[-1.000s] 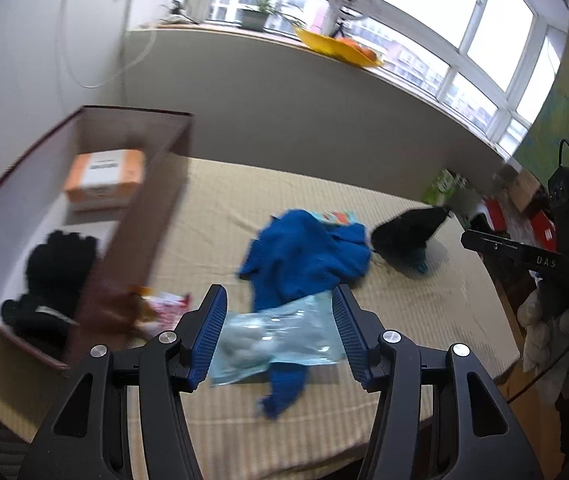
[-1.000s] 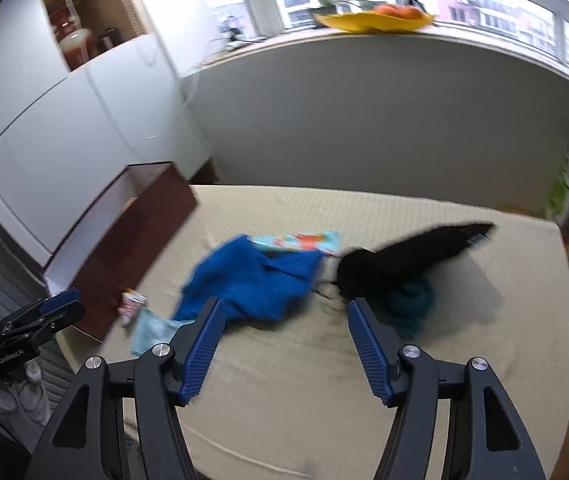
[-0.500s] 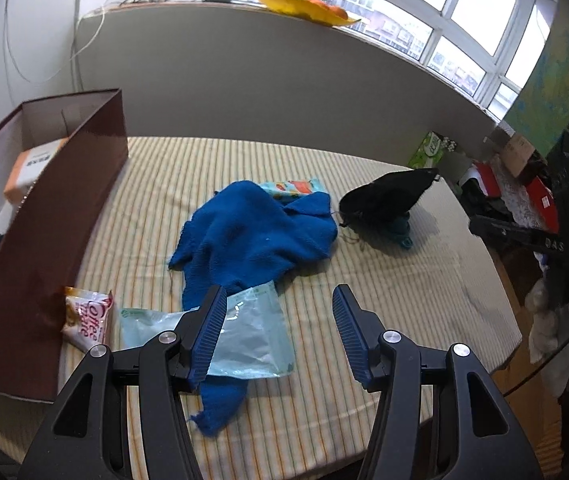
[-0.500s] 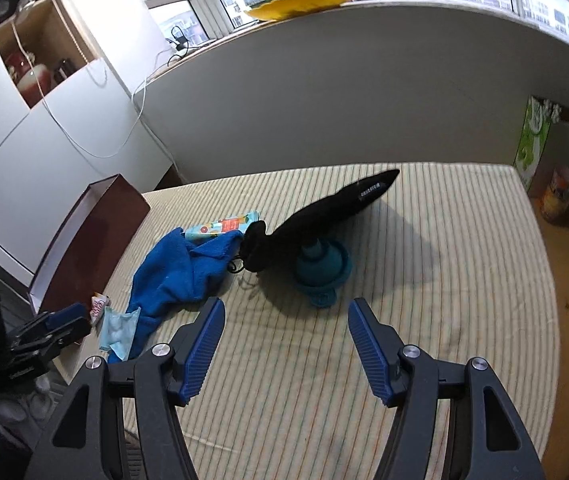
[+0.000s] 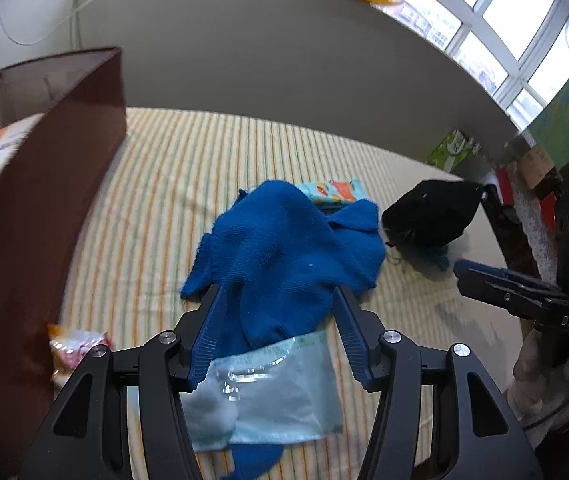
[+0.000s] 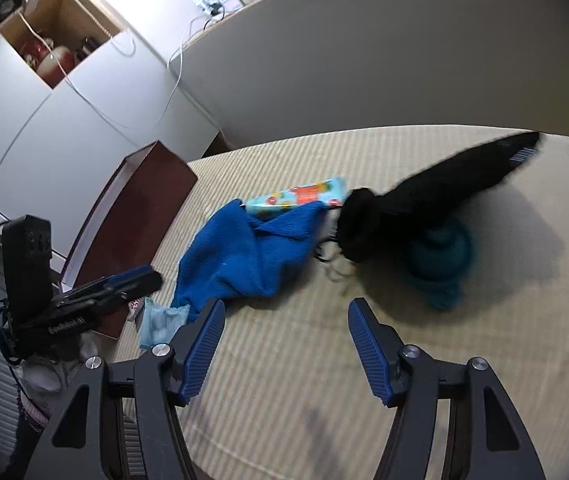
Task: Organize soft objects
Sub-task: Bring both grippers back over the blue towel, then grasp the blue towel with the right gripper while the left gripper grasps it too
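Sweater (image 5: 284, 248) lies mid-table, apart from box (image 5: 44, 184) at the edge.

Soft things scattered on the striped tabletop

A crumpled blue knit cloth (image 5: 284, 248) partly covers a pale plastic pouch (image 5: 272, 392); beside it a black fabric piece (image 6: 416, 204) drapes over a teal yarn ball (image 6: 442, 260), tilted up.
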{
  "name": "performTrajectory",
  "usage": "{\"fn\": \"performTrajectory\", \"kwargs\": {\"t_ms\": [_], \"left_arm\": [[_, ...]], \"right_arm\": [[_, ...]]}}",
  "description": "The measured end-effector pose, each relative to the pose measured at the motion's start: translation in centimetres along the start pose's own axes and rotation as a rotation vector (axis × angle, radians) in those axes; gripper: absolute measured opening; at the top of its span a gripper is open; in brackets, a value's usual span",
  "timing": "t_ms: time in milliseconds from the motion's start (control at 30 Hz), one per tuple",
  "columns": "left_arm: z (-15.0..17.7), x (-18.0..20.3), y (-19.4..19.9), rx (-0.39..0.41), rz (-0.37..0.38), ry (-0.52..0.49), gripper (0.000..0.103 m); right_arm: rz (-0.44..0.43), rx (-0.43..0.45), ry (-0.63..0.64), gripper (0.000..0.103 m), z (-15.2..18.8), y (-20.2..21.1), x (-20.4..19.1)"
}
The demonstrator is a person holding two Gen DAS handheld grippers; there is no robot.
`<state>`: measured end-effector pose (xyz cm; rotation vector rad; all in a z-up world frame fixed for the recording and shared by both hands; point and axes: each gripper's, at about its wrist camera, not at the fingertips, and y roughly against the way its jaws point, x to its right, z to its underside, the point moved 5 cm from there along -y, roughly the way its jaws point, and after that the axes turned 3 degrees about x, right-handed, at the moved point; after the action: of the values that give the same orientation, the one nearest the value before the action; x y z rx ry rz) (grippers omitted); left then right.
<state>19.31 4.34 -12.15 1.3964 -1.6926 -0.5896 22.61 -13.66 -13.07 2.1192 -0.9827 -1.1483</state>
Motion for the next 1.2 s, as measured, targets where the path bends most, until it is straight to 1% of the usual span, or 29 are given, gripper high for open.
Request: {"fn": "performTrajectory", "kwargs": {"t_ms": [133, 367, 433, 500, 567, 633, 700, 800, 867, 933, 967, 1033, 1100, 1200], "left_arm": [[0.4, -0.2, -1.4, -0.032, 0.017, 0.006, 0.054], [0.9, 0.3, -2.4, -0.053, 0.037, -0.021, 0.051], [0.9, 0.4, -2.6, -0.056, 0.042, -0.024, 0.046], [0.9, 0.5, -2.6, -0.057, 0.042, -0.033, 0.035], [1.0, 0.6, -2.7, -0.059, 0.047, -0.039, 0.028], [1.1, 0.8, -2.8, -0.06, 0.049, -0.049, 0.025], [1.1, 0.9, -3.0, -0.06, 0.038, -0.063, 0.016], [1.1, 1.2, -3.2, -0.057, 0.036, -0.077, 0.011], [1.0, 1.5, -3.1, -0.048, 0.044, -0.079, 0.008], [0.9, 1.8, -2.8, -0.039, 0.06, -0.087, 0.007], [0.9, 2.0, -2.7, -0.034, 0.064, -0.092, 0.006], [0.8, 2.6, -2.1, -0.019, 0.064, -0.113, 0.006], [0.8, 3.2, -1.5, -0.005, 0.074, -0.134, 0.004], [0.7, 4.5, -0.9, 0.016, 0.071, -0.173, 0.004]], "right_arm": [[-0.035, -0.037, -0.036, 0.06, -0.6, -2.4, -0.7], [-0.041, -0.079, -0.072, 0.06, -1.1, -5.6, -1.5], [-0.046, -0.091, -0.089, 0.06, -1.2, -6.5, -1.6], [-0.048, -0.099, -0.103, 0.06, -1.4, -7.0, -1.6], [-0.045, -0.108, -0.116, 0.06, -1.5, -7.8, -1.7], [-0.049, -0.117, -0.131, 0.06, -1.6, -8.5, -1.8], [-0.058, -0.123, -0.143, 0.06, -1.6, -9.1, -2.0], [-0.05, -0.128, -0.123, 0.052, -1.6, -10.0, -2.8], [-0.045, -0.134, -0.107, 0.043, -1.7, -10.5, -3.4], [-0.054, -0.141, -0.112, 0.026, -1.7, -10.8, -3.7], [-0.054, -0.141, -0.115, 0.023, -1.7, -10.8, -3.8], [-0.059, -0.138, -0.112, 0.012, -1.8, -10.8, -4.1], [-0.076, -0.128, -0.11, 0.008, -1.9, -10.4, -4.5], [-0.076, -0.105, -0.074, 0.006, -2.3, -9.5, -5.4]]}}
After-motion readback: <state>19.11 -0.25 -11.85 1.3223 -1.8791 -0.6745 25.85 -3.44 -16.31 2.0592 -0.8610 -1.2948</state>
